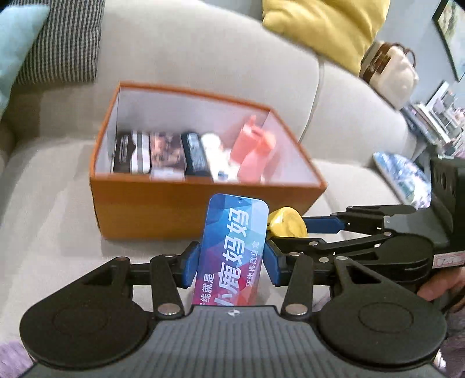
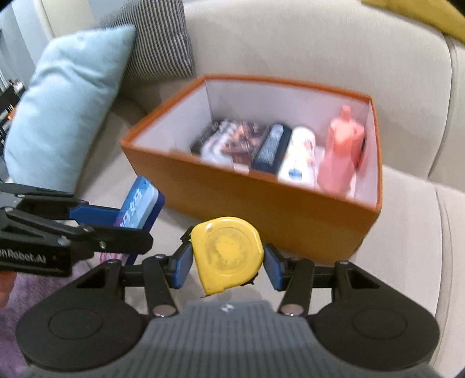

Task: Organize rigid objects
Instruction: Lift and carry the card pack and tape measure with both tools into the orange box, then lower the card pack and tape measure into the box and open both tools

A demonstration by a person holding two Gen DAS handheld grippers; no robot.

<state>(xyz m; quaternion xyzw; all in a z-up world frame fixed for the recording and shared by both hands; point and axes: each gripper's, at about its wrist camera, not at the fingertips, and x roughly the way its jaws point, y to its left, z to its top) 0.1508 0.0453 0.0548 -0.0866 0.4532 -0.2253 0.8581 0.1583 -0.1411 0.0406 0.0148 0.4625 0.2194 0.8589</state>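
An orange box [image 1: 162,206] with a white inside sits on the beige sofa; it also shows in the right wrist view [image 2: 232,200]. Inside lie several small boxes [image 1: 167,155], a white tube [image 2: 299,157] and a pink bottle [image 1: 255,148]. My left gripper [image 1: 231,261] is shut on a blue floss-pick tin [image 1: 235,247] with Chinese print, held in front of the box. My right gripper [image 2: 226,261] is shut on a yellow tape measure [image 2: 229,253], also in front of the box. The right gripper and tape measure [image 1: 287,224] show just right of the tin in the left wrist view.
A light blue cushion [image 2: 64,96] and a striped cushion [image 2: 162,37] lean left of the box. A yellow cushion [image 1: 325,26] and a white handbag [image 1: 389,72] sit at the back right. Magazines [image 1: 401,177] lie at the sofa's right end.
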